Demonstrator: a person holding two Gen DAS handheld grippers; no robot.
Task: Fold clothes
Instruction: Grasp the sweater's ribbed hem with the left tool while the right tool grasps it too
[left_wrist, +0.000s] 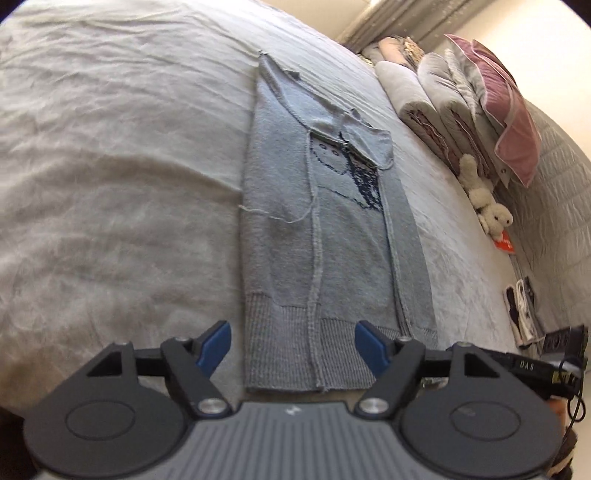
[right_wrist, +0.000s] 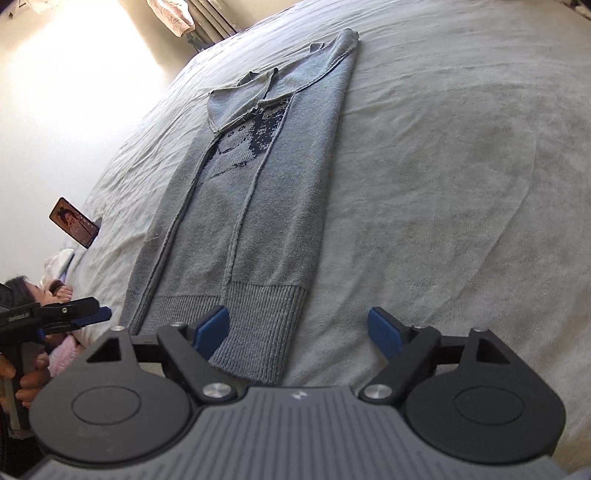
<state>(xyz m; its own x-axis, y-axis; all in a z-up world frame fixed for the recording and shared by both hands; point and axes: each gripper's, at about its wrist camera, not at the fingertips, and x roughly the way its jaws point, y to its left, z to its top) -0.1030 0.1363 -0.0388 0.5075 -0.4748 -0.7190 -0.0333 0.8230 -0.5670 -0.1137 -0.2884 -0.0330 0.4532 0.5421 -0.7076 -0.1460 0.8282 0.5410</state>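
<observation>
A grey knit sweater (left_wrist: 325, 229) lies flat on the bed, its sides folded in to make a long narrow strip; a dark knitted pattern shows near the collar. Its ribbed hem (left_wrist: 295, 347) points at me. My left gripper (left_wrist: 293, 343) hovers open just over the hem, which sits between the blue fingertips (left_wrist: 218, 341). In the right wrist view the same sweater (right_wrist: 251, 192) runs away from me. My right gripper (right_wrist: 299, 328) is open at the hem's right corner, with its left fingertip (right_wrist: 214, 328) over the ribbing. The left gripper (right_wrist: 99, 315) shows at the left edge.
The pale grey bedsheet (left_wrist: 110, 184) is wrinkled all round. Folded bedding and a pink pillow (left_wrist: 509, 110) are stacked at the right, with a plush toy (left_wrist: 484, 206) below them. A lit phone (right_wrist: 74, 221) and a person's head (right_wrist: 22, 291) are at the bed's left edge.
</observation>
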